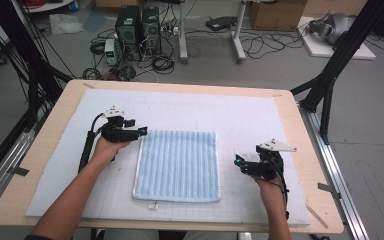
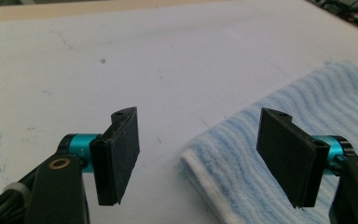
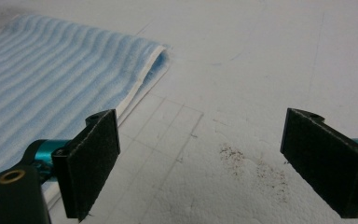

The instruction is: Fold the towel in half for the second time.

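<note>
A folded light-blue striped towel (image 1: pixel 177 165) lies flat in the middle of the white mat. My left gripper (image 1: pixel 142 131) hovers at the towel's far left corner. In the left gripper view its jaws stand open (image 2: pixel 200 158) with the white-edged corner of the towel (image 2: pixel 307 102) reaching in between them, untouched by the pads. My right gripper (image 1: pixel 237 161) sits just off the towel's right edge. In the right gripper view it is open (image 3: pixel 200 158) over bare mat, and the towel (image 3: pixel 51 60) lies to the left of its jaws.
The white mat (image 1: pixel 250 115) covers a wooden table (image 1: pixel 312 165). Black frame posts (image 1: pixel 330 75) stand at both far corners. Beyond the table, computer towers (image 1: pixel 139 27), cables and cardboard boxes sit on the floor.
</note>
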Available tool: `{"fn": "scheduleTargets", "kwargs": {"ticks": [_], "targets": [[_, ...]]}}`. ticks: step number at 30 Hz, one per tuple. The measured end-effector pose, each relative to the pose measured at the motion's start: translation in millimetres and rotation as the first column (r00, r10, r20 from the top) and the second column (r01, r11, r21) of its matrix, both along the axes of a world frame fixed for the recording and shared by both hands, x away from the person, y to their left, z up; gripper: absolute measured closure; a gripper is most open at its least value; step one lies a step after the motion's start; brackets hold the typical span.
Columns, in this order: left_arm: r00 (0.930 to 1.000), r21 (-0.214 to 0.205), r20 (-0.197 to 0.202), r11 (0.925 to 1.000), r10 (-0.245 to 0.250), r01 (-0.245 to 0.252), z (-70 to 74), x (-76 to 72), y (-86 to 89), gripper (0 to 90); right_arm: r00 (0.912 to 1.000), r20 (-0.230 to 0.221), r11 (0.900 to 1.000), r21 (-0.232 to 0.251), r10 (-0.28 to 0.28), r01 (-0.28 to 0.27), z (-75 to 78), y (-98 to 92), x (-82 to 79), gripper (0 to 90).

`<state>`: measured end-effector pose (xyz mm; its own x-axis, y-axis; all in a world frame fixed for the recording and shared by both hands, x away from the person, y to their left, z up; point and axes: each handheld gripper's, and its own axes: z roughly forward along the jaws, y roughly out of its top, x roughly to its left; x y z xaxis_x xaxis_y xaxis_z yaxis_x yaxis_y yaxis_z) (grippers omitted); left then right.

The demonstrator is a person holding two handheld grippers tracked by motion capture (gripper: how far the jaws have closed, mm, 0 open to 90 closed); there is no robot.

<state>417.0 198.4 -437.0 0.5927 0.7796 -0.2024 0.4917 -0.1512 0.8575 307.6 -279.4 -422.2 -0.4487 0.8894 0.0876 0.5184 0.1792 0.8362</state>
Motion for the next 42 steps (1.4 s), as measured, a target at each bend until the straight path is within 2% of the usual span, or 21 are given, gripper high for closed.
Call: {"fn": "scheduleTargets", "kwargs": {"ticks": [4,6,8,10,13,16,17,18,20,24,27,28,32,34,39,42], "targets": [[0.9998,0.023,-0.007,0.9996,0.018,-0.018,-4.0,3.0,-0.2,34.0,1.0,-0.003,1.0,-0.003,0.004,-0.004,-1.2,1.2,1.4,10.8],[0.9994,0.037,-0.031,0.9992,0.014,-0.013,-5.9,5.5,-0.3,36.1,0.9999,-0.008,1.0,-0.006,0.006,-0.006,-1.7,2.4,1.8,10.8],[0.9995,0.049,-0.032,0.9988,0.009,-0.008,-7.1,7.4,-2.1,37.8,0.9999,-0.012,1.0,-0.006,0.007,-0.007,-2.0,2.9,2.0,10.8],[0.9993,0.078,-0.036,0.997,-0.002,0.005,-8.6,9.8,-5.3,39.1,0.9999,-0.012,0.9999,-0.005,0.009,-0.009,-2.2,3.4,2.2,10.8],[0.9987,0.132,-0.04,0.9905,-0.032,0.037,-13.5,10.3,-12.9,44.7,0.9998,-0.015,0.9999,-0.004,0.01,-0.01,-2.4,4.0,2.4,10.8],[0.997,0.204,-0.025,0.9759,-0.073,0.076,-13.8,7.7,-20.7,58.8,0.9997,-0.017,0.9998,-0.004,0.017,-0.017,-3.3,5.6,3.1,10.8],[0.9958,0.196,-0.031,0.9764,-0.086,0.091,-13.5,7.1,-21.5,64.4,0.9995,-0.02,0.9997,0.001,0.023,-0.023,-3.8,6.6,3.5,10.9],[0.9941,0.189,-0.031,0.976,-0.104,0.108,-13.7,6.5,-22.3,75.1,0.9993,-0.023,0.9995,0.003,0.03,-0.03,-4.6,7.6,4.4,10.9],[0.9937,0.194,-0.029,0.9746,-0.108,0.112,-13.4,5.5,-23.5,83.6,0.9986,-0.036,0.9992,0.005,0.04,-0.04,-5.6,10.7,5.5,10.9],[0.994,0.166,-0.045,0.9804,-0.099,0.106,-14.1,6.5,-21.8,84.8,0.997,-0.047,0.998,0.005,0.063,-0.062,-7.4,16.2,8.1,10.9],[0.994,0.154,-0.051,0.9826,-0.097,0.104,-14.5,7.0,-20.9,85.4,0.9921,-0.047,0.9929,0.031,0.116,-0.115,-8.7,20.7,10.0,10.8],[0.9937,0.157,-0.053,0.9819,-0.099,0.106,-14.3,7.1,-20.5,85.4,0.9915,-0.042,0.9922,0.02,0.123,-0.123,-8.8,22.7,10.7,10.8],[0.9939,0.146,-0.056,0.9839,-0.095,0.103,-14.8,7.2,-20.1,85.4,0.9916,-0.052,0.9929,0.025,0.118,-0.117,-9.3,29.9,17.5,10.8],[0.9939,0.141,-0.06,0.985,-0.092,0.1,-14.9,7.4,-19.7,85.3,0.9897,-0.047,0.9905,0.033,0.135,-0.134,-8.0,33.0,21.8,10.8],[0.9937,0.139,-0.061,0.985,-0.094,0.102,-15.0,7.5,-19.5,85.1,0.9905,-0.06,0.992,0.032,0.124,-0.122,-6.9,42.9,44.5,10.8],[0.9936,0.142,-0.061,0.9846,-0.095,0.103,-15.1,7.5,-19.3,85.0,0.9855,-0.081,0.9887,0.027,0.149,-0.147,-6.8,54.3,63.3,10.8]]}}
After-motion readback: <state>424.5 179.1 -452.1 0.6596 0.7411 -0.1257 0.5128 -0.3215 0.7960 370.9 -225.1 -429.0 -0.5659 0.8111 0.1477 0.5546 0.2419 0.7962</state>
